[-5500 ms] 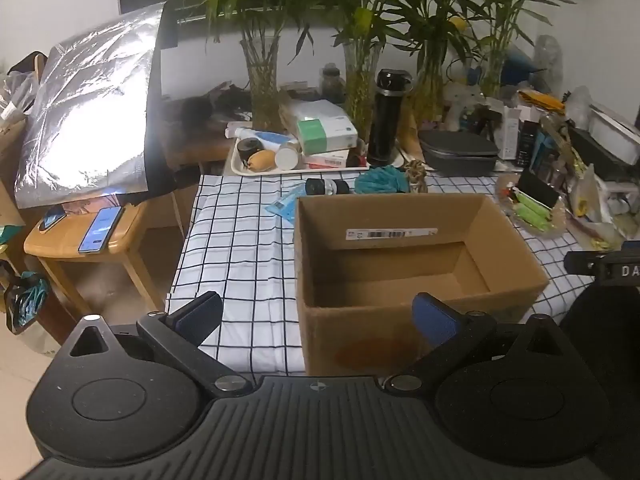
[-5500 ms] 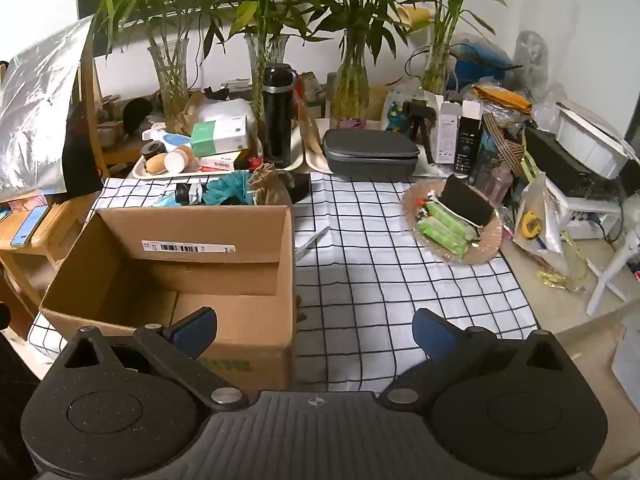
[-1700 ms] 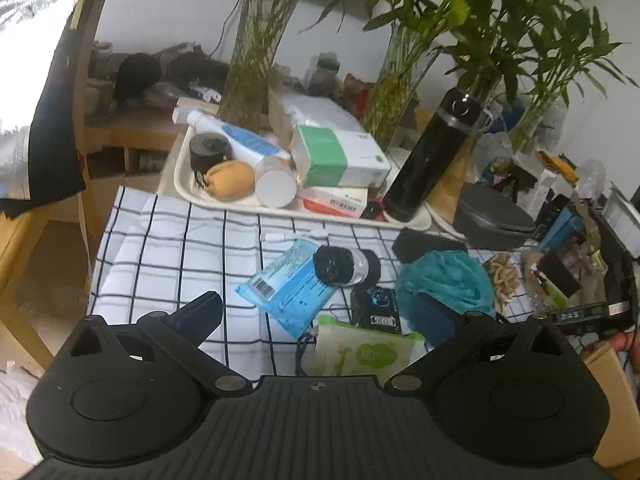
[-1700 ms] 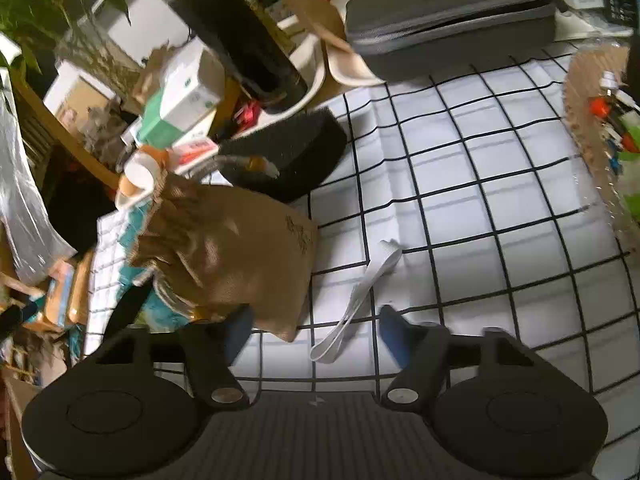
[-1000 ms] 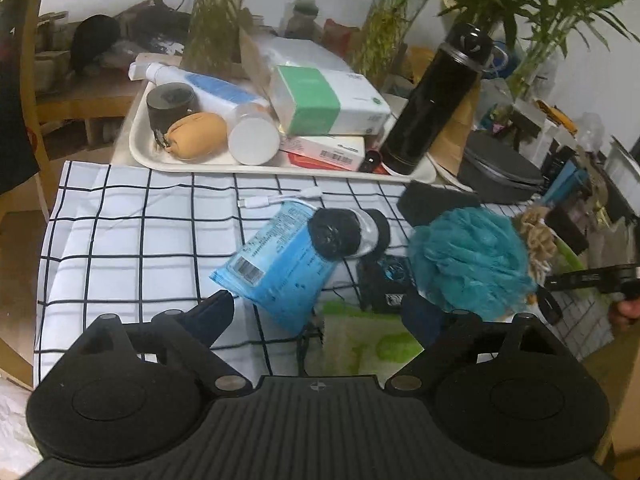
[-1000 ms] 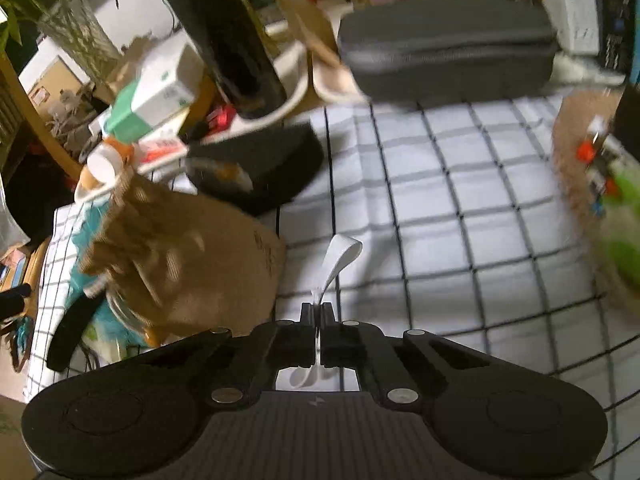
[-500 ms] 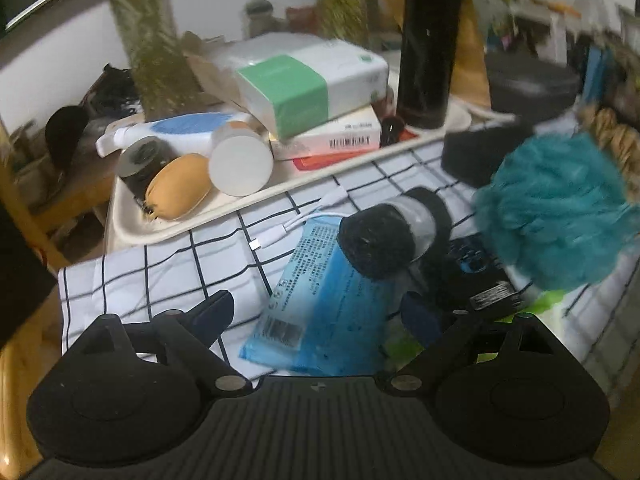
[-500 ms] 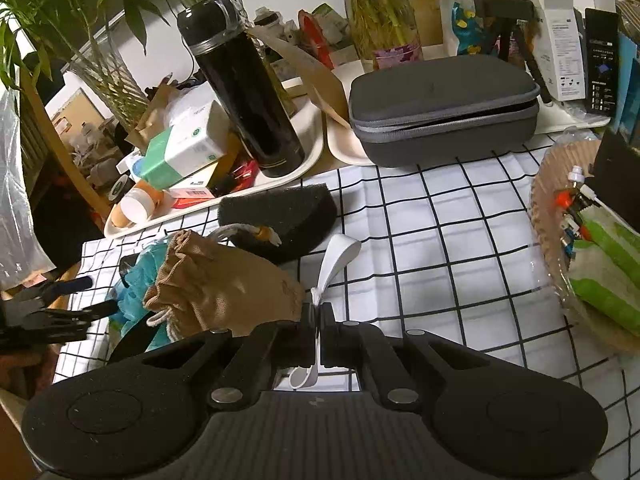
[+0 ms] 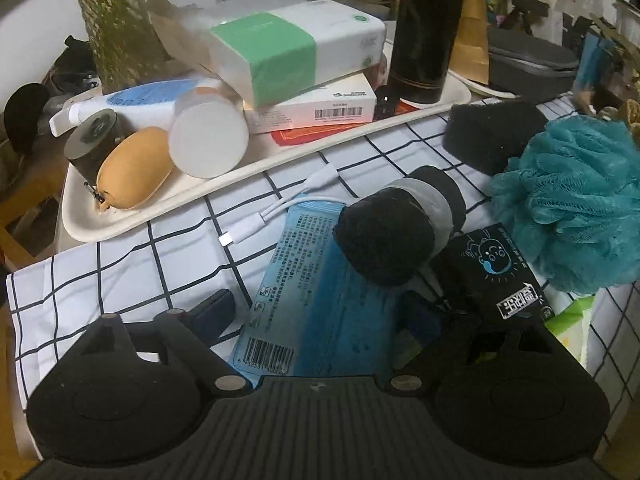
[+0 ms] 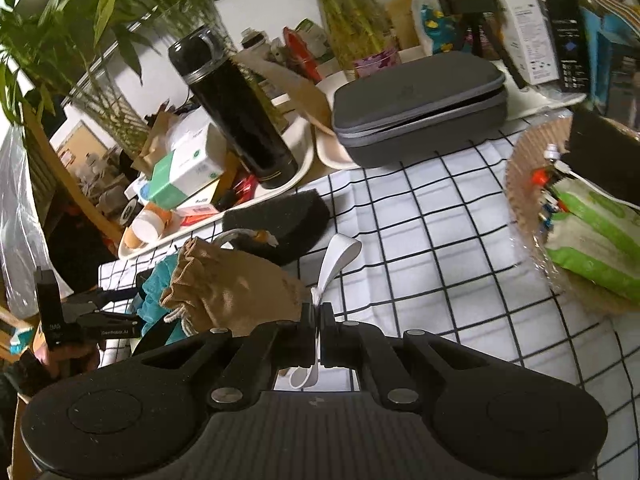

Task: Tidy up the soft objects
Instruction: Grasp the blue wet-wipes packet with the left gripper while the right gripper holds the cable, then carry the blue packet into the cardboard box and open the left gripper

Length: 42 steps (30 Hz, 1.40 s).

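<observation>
White strap (image 10: 335, 264) pinched in right gripper (image 10: 318, 322); left gripper (image 9: 320, 312) jaws spread, straddling blue packet (image 9: 316, 300).

A white strap (image 10: 335, 264) is held pinched upright above the checked tablecloth (image 10: 432, 240). A blue flat packet (image 9: 320, 300), teal mesh puff (image 9: 576, 200) and tan drawstring pouch (image 10: 232, 292) lie near its left edge.

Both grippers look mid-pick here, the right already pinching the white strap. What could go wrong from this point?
The right gripper holds the white strap only along a thin edge, so it may slip out in transit. The open left gripper straddles the blue packet, with the black-capped roll resting on it; closing could crumple the packet or send the roll rolling.
</observation>
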Each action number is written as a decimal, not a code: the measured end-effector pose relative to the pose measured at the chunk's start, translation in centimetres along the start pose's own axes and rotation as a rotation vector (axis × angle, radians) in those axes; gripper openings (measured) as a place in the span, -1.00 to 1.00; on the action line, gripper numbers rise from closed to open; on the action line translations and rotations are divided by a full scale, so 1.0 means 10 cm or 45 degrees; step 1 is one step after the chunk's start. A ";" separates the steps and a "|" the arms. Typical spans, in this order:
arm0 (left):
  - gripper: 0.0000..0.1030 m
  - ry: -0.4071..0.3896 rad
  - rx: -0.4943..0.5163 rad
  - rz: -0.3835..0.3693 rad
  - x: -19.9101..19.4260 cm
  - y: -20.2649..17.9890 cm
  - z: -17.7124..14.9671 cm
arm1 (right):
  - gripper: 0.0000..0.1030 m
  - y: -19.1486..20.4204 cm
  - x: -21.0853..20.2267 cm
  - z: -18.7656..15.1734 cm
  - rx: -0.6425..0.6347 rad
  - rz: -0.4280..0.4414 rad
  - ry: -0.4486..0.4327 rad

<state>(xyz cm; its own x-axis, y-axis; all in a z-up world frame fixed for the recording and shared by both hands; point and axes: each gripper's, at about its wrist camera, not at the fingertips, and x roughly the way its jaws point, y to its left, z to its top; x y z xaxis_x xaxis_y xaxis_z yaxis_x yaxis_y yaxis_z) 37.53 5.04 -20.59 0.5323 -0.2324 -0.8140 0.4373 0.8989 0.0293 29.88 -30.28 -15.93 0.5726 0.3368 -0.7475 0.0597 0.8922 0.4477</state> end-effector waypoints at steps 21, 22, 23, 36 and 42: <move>0.21 0.034 -0.107 0.140 -0.67 0.13 -0.27 | -0.91 0.10 -0.13 0.03 -0.110 0.027 -0.060; 0.21 0.017 -0.110 0.144 -0.72 0.12 -0.26 | -0.91 0.11 -0.15 0.03 -0.124 0.023 -0.068; 0.21 0.000 -0.112 0.144 -0.78 0.10 -0.26 | -0.92 0.12 -0.17 0.04 -0.137 0.019 -0.077; 0.21 -0.139 -0.129 0.071 -1.35 -0.12 -0.21 | -0.92 0.36 -0.45 0.01 -0.204 0.070 -0.108; 0.21 -0.194 -0.115 0.062 -1.64 -0.23 -0.18 | -0.92 0.54 -0.72 0.01 -0.263 0.108 -0.123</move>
<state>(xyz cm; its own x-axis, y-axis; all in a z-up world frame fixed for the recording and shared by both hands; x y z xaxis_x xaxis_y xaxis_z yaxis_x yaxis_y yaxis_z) 26.44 7.44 -8.34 0.6579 -0.2349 -0.7156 0.3450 0.9385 0.0091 26.19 -27.92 -8.08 0.6443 0.3918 -0.6567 -0.1551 0.9079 0.3895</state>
